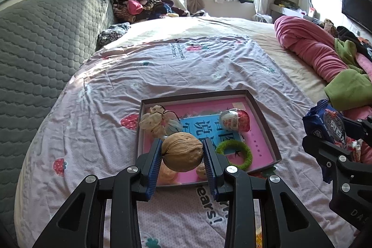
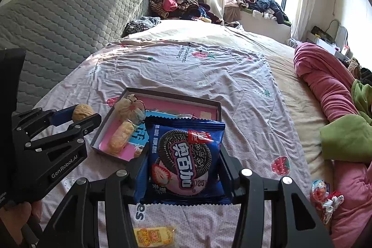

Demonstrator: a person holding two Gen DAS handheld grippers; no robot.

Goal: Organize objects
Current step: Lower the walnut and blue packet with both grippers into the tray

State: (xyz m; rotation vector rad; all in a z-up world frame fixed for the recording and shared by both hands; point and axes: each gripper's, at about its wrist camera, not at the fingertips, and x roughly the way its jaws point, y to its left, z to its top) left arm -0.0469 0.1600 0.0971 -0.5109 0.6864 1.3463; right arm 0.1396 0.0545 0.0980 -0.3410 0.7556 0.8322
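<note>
My left gripper [image 1: 182, 152] is shut on a brown walnut [image 1: 182, 151] and holds it above the near edge of a shallow box tray [image 1: 265, 119] with a pink and blue floor. In the tray lie a cream scrunchie [image 1: 152, 121], a wrapped egg-shaped sweet [image 1: 233, 119], a green hair ring [image 1: 234, 153] and a wrapped cake [image 2: 121, 137]. My right gripper [image 2: 183, 162] is shut on a blue Oreo packet [image 2: 183, 160], held upright just right of the tray [image 2: 209, 102]. The left gripper [image 2: 76, 116] with the walnut [image 2: 81, 111] shows in the right wrist view.
A yellow snack packet [image 2: 154, 236] and a wrapped lollipop [image 2: 325, 195] lie on the strawberry-print sheet [image 1: 162, 71]. A pink blanket roll [image 1: 309, 43] and green cloth [image 1: 348, 87] lie right. A grey quilted headboard [image 1: 41, 43] stands left.
</note>
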